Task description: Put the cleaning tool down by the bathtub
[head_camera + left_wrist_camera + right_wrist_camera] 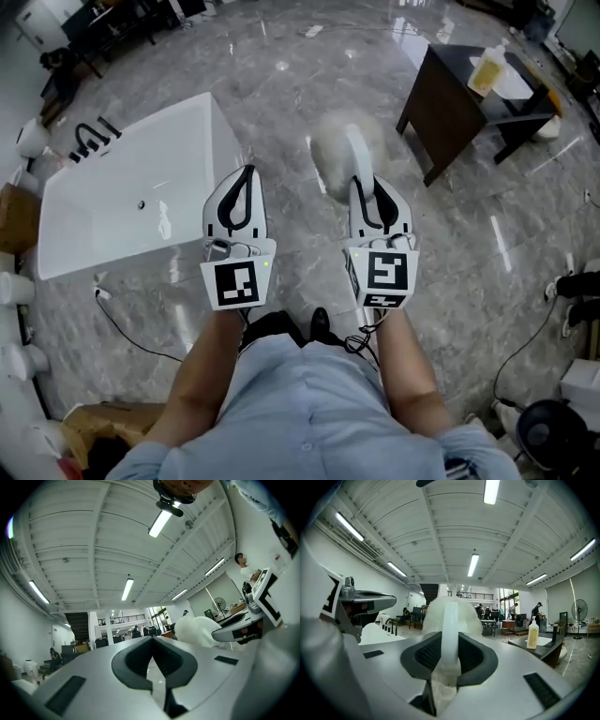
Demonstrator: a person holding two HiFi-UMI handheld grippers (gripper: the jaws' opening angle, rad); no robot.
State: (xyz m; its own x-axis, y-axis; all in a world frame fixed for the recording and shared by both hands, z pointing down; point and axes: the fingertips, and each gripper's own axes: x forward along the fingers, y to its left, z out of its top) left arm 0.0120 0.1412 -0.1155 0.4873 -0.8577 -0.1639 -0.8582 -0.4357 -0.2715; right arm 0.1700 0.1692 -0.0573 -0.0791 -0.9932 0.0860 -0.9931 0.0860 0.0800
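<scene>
White plastic jaws of the right gripper (pixel 450 645) are clamping the pale handle of the cleaning tool (pixel 450 613), and its fluffy white head is sticking out past the tips. The left gripper (pixel 152 639) is sitting pinched together with nothing in it and is doing no work. In the head view both are hanging side by side in front of the person's body, pointing forward.

Progress: the put-down is not done yet. The tool is hanging in the air over the grey marble floor (pixel 281 75), a little to the right of the bathtub (pixel 131 178) and not touching it. I'm judging the carry as about finished, since the tub's near right corner is lying just beside the left gripper in the head view. What is left is lowering the tool to the floor next to the tub wall, letting the jaws go, and pulling the right gripper clear.

Hard to read: the tool head is smearing into a blur in the head view, so I'm not calling it duster or brush. The handle's lower end is hiding inside the jaws. The person's feet are mostly covered by the body, with only dark shoe tips peeking out. A black tap (pixel 92 141) is showing at the tub's far left rim. Further off to the right, a dark table (pixel 450 108) is carrying a yellowish bottle (pixel 486 70), well apart from the tub. The room's edges are cluttered and too small to name.
</scene>
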